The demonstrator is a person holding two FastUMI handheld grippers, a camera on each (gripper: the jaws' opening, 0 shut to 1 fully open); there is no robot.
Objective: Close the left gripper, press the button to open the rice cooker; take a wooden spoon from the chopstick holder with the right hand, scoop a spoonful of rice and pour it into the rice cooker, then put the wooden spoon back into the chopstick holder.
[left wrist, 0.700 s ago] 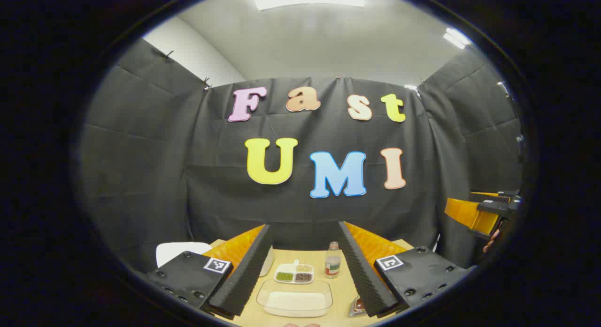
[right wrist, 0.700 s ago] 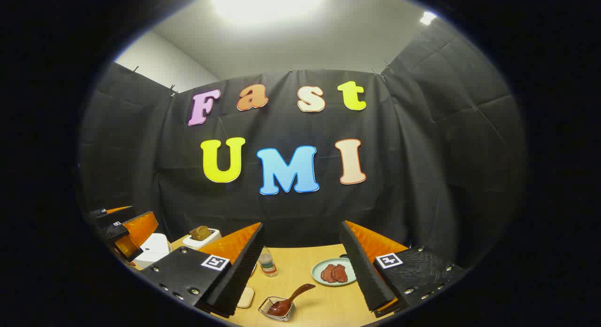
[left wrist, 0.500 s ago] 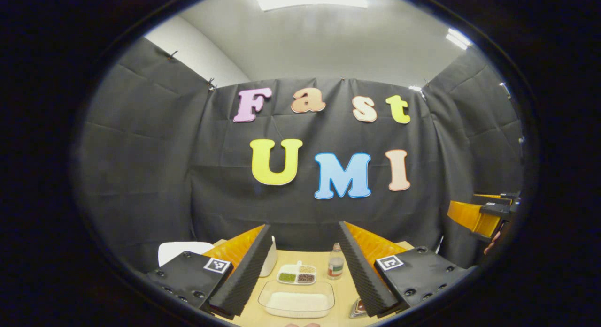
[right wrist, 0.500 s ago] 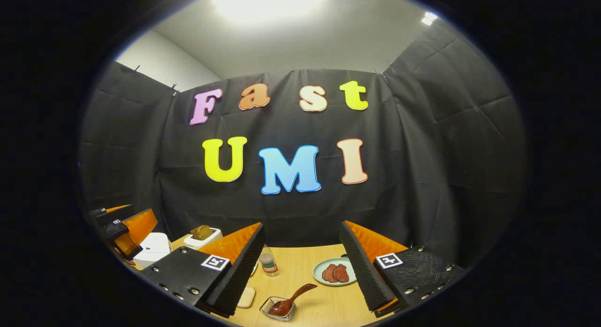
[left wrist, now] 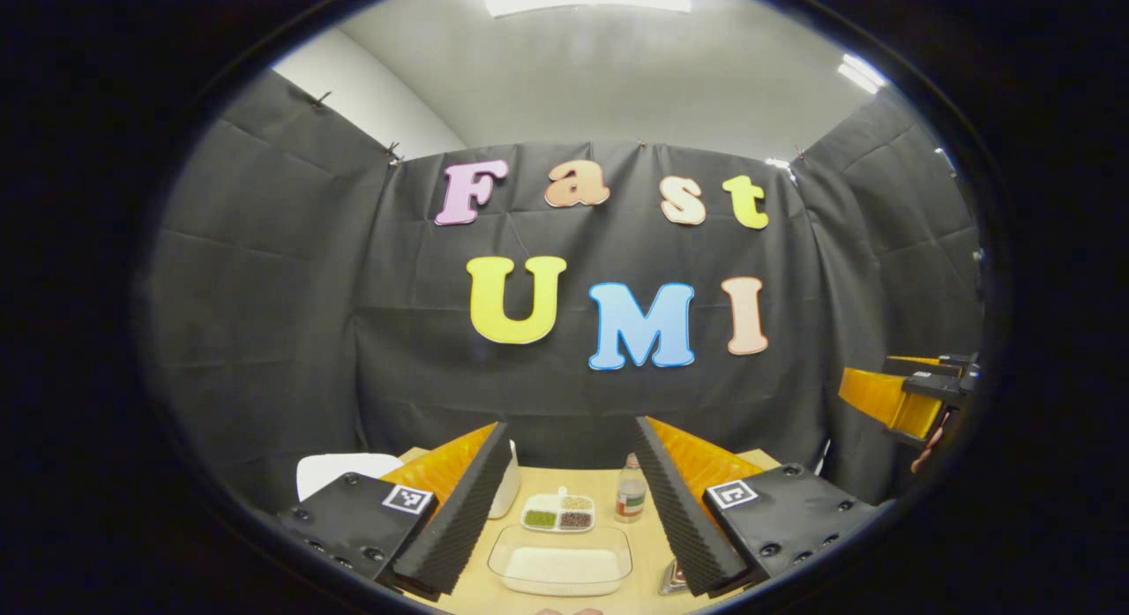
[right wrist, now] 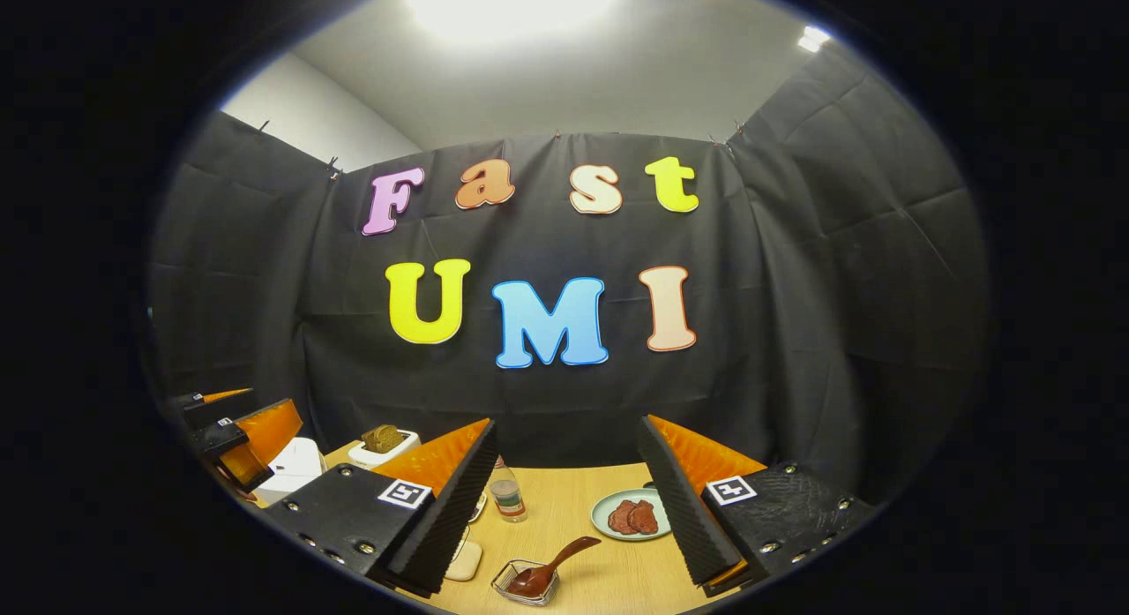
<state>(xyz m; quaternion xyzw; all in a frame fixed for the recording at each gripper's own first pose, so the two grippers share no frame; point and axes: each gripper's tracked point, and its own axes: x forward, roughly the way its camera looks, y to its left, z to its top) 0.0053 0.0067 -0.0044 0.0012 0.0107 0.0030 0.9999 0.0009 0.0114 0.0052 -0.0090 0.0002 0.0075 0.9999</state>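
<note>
Both my grippers hang high above the table (right wrist: 609, 571), jaws apart, holding nothing. Spoon (right wrist: 549, 567) waits in its holder (right wrist: 520, 581); rice dish (left wrist: 559, 562) ahead, likely staged for scooping.

My desk (right wrist: 609, 580) is pale wood-look with a smooth matt face. The wooden spoon (right wrist: 549, 569) on it has a dark, glossy finish and sits in a wire-metal chopstick holder (right wrist: 512, 582). The rice dish (left wrist: 559, 569) is clear and shiny like glass or plastic. My hand-held gripper's pads (left wrist: 463, 522) are ribbed, rough, matt foam.
</note>
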